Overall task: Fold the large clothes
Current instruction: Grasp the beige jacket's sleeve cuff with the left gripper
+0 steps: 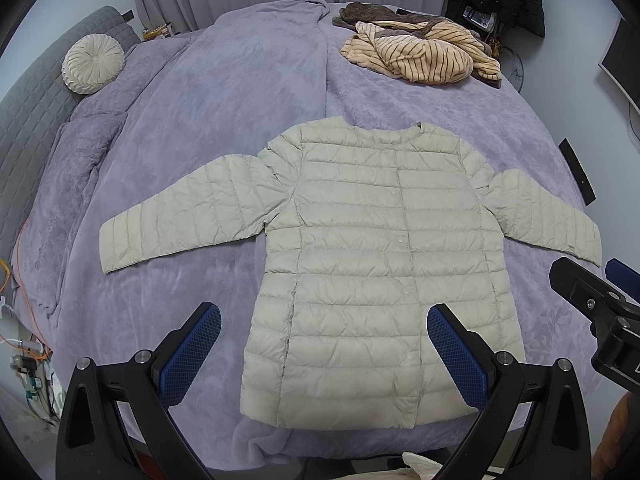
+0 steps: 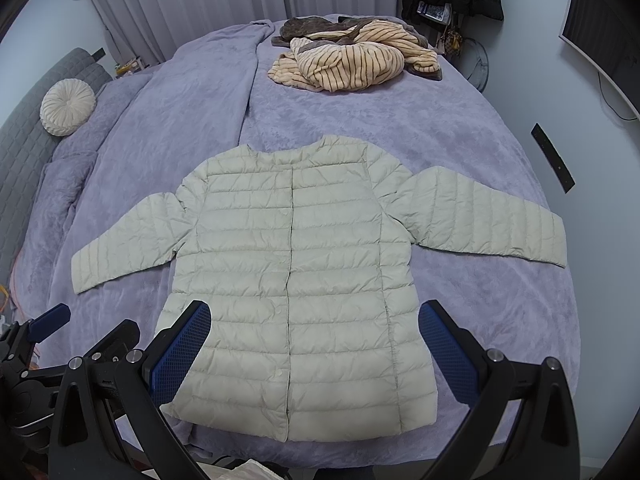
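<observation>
Both hand-held grippers — left [image 1: 324, 354] and right [image 2: 314, 350] — hang with fingers spread apart, holding nothing, at 6 o'clock of the pale quilted jacket [image 1: 376, 264], spread flat on the purple bed [image 1: 224, 120]; striped clothes [image 1: 424, 56] lie at 12 o'clock.

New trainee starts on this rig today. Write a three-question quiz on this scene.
1. True or false: the puffer jacket lies flat, sleeves spread, on the purple bedspread.
2. What lies beyond the jacket's collar? A) striped garment B) folded towel C) laptop
3. Fill in: both the left tongs and the right tongs are ____.

Key: 1 true; 2 A, the striped garment; 3 open, gripping nothing.
</observation>
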